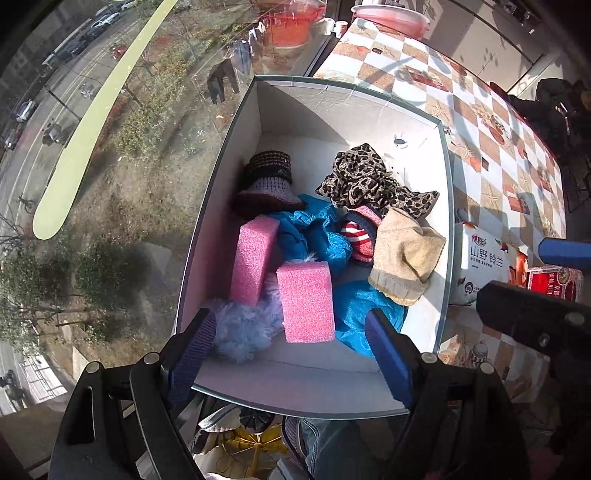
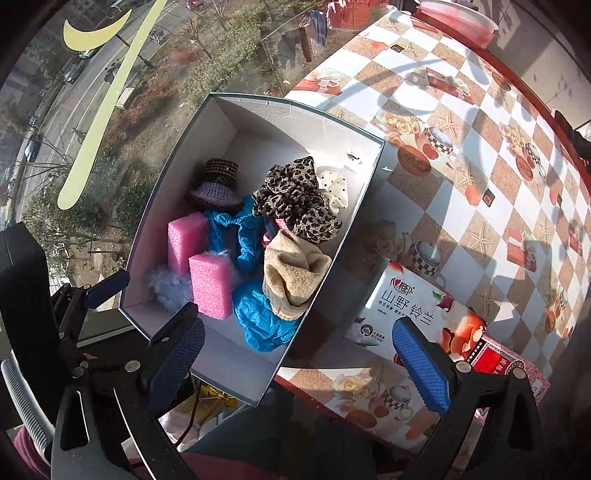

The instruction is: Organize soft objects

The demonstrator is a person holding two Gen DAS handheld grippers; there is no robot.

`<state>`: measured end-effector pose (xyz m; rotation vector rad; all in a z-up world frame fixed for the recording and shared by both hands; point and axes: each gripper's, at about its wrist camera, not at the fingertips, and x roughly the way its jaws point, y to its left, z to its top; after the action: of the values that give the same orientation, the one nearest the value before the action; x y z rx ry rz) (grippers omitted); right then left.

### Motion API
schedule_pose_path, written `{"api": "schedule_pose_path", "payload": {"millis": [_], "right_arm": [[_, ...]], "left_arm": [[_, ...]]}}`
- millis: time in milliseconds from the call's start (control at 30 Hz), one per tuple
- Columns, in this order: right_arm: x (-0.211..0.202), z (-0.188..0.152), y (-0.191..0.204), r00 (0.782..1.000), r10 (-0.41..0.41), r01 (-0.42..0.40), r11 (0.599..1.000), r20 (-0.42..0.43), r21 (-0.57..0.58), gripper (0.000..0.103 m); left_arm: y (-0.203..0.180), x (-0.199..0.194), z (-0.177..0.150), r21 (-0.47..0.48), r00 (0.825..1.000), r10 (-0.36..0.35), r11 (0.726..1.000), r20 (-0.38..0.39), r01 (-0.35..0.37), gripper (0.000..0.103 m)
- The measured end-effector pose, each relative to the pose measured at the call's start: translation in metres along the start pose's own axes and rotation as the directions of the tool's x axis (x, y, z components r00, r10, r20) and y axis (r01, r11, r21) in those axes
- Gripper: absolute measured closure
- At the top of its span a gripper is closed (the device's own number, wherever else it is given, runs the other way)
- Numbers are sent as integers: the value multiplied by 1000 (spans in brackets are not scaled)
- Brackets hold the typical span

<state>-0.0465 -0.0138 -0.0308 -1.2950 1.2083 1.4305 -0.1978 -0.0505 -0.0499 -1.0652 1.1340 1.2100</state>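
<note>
A white cardboard box (image 1: 354,107) (image 2: 255,373) holds soft items: two pink sponges (image 1: 306,301) (image 2: 212,284), a lilac fluffy ball (image 1: 240,332) (image 2: 168,286), blue crinkled fabric (image 1: 314,232) (image 2: 262,321), a beige knitted piece (image 1: 404,258) (image 2: 293,271), a leopard scrunchie (image 1: 365,179) (image 2: 295,195), a knitted hat (image 1: 267,177) (image 2: 218,182) and a striped red piece (image 1: 356,236). My left gripper (image 1: 291,354) is open and empty over the box's near edge. My right gripper (image 2: 299,365) is open and empty just right of the box.
The box sits at the edge of a checkered tablecloth (image 2: 461,155) by a window. A tissue pack (image 1: 484,266) (image 2: 417,314) and a red packet (image 1: 554,282) (image 2: 506,363) lie right of the box. A pink basin (image 1: 391,18) stands at the far end.
</note>
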Motion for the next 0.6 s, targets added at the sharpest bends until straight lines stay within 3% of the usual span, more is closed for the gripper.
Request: {"api": "schedule_pose_path", "payload": {"millis": [600], "right_arm": [[4,-9,7,999,-9,10,1000,-30,27,1]], "left_arm": [[4,2,-5,10,1000,10,1000,-18,-10,18]]}}
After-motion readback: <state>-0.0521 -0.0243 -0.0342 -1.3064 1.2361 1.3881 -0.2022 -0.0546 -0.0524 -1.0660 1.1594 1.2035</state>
